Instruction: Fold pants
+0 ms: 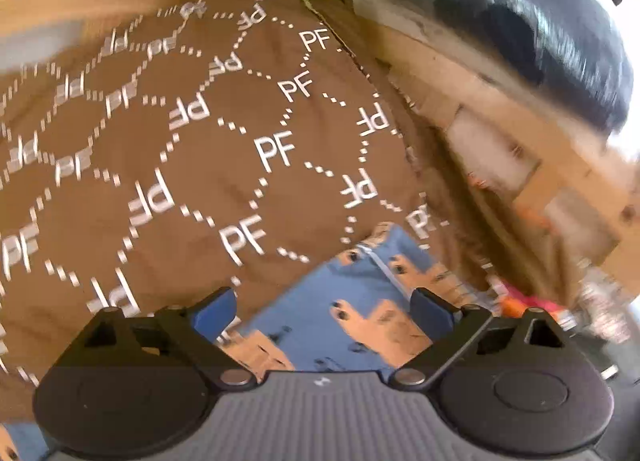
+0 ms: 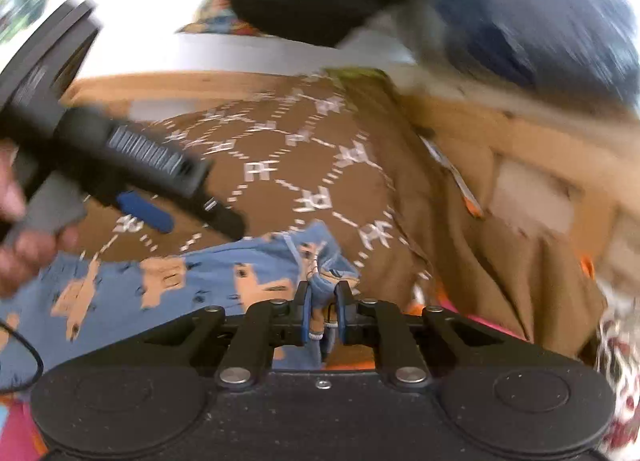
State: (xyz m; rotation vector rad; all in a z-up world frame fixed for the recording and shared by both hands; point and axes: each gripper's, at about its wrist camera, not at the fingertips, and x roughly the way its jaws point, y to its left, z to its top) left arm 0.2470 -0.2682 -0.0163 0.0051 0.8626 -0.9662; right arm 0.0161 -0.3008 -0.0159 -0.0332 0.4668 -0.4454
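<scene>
While the right tongs (image 2: 323,311) are pinching a bunched edge of the blue animal-print cotton pants (image 2: 168,281) at lower centre, the left tongs (image 1: 324,311) are hovering wide open and empty, needing a matching edge before lifting evenly.

Black left gripper (image 1: 322,311) with blue pads (image 1: 216,307), silver pivots, ribbed grey body, apparently.

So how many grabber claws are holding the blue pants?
1. The right gripper is pinched shut on the blue pants at a bunched edge. The left gripper hangs open above them, holding nothing.
</scene>
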